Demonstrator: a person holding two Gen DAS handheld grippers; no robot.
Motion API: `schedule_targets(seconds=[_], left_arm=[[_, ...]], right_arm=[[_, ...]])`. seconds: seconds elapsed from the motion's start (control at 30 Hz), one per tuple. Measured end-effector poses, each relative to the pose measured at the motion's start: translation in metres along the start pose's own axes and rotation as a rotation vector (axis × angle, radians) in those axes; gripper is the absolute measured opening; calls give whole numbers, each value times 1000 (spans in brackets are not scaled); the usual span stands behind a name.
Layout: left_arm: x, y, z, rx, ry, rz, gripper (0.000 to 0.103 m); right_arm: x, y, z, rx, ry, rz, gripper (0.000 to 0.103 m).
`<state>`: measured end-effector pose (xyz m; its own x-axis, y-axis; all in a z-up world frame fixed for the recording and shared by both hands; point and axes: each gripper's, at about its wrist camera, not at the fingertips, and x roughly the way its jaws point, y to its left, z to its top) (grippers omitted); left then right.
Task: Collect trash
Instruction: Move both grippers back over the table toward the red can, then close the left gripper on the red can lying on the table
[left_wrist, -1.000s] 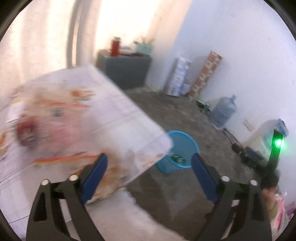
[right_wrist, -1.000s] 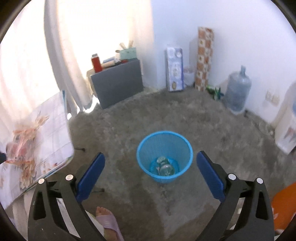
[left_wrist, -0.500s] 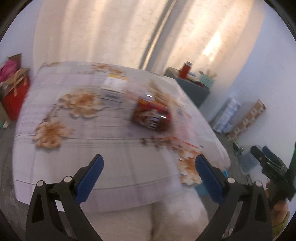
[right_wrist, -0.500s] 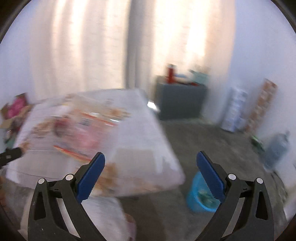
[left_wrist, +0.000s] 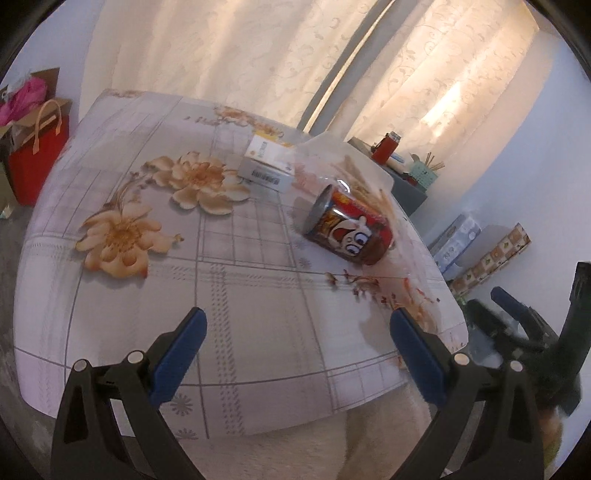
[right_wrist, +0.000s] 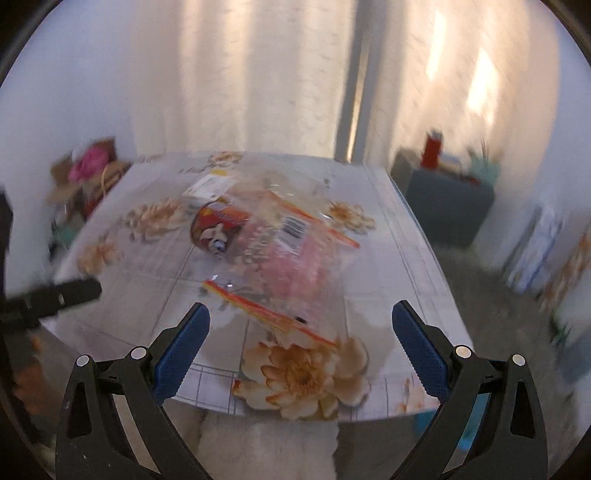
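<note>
Both grippers hang above the near edge of the table covered in a floral-print grey checked cloth (left_wrist: 258, 332), jaws wide and holding nothing, a posture judged to suit selecting a piece of trash. The left gripper (left_wrist: 297, 354) faces a red cylindrical snack can with a cartoon face (left_wrist: 347, 230), lying on its side well ahead of the fingertips and right of their centre line. A small white cardboard box (left_wrist: 267, 168) lies beyond it. The right gripper (right_wrist: 301, 347) faces a clear plastic wrapper with pink print and orange stripes (right_wrist: 291, 266), lying flat just ahead of the fingertips, between them; the can touches its far-left edge.
</note>
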<state>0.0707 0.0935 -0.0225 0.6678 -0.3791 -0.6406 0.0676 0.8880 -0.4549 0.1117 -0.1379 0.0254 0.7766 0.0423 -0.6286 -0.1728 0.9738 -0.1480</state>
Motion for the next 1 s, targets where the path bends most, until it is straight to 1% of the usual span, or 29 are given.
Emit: schedule_targets(seconds=[0.03, 0.1, 0.13, 0.27, 0.3, 0.4, 0.43, 0.47, 0.53, 0.57, 0.63, 0.67, 0.73, 0.9, 1.0], left_arm=[[2, 3, 1, -5, 1, 10, 97], [2, 7, 0, -12, -2, 21, 97], [3, 11, 1, -18, 0, 24, 97], [5, 18, 1, -28, 5, 14, 97], [5, 19, 0, -25, 5, 15, 97], [5, 21, -1, -19, 3, 10, 97], [5, 22, -1, -24, 0, 8, 97], [5, 22, -1, -26, 0, 3, 97], [5, 22, -1, -26, 2, 1, 96], [6, 22, -1, -26, 3, 3, 95], [6, 24, -2, -29, 4, 1, 94], [5, 24, -2, -32, 1, 1, 93], [3, 23, -1, -31, -3, 5, 93], [0, 21, -3, -21, -3, 10, 93], [-2, 18, -4, -14, 4, 8, 93]], right_arm=[[4, 11, -1, -51, -6, -24, 95], [12, 23, 1, -104, -12, -45, 94], [17, 32, 1, -138, -12, -58, 91], [34, 48, 3, -203, -11, -80, 83], [37, 51, 3, -217, -11, -89, 78], [45, 63, 3, -298, -26, -131, 72], [48, 67, 2, -328, -32, -150, 66], [47, 69, 0, -348, -34, -163, 63], [47, 71, -3, -388, -35, -187, 46], [49, 71, -4, -395, -34, -187, 42], [47, 68, -6, -410, -26, -194, 30], [47, 67, -8, -417, -25, -193, 27], [42, 64, -12, -435, -22, -203, 14], [32, 51, -24, -476, -13, -241, 14], [30, 43, -30, -474, -1, -255, 13]])
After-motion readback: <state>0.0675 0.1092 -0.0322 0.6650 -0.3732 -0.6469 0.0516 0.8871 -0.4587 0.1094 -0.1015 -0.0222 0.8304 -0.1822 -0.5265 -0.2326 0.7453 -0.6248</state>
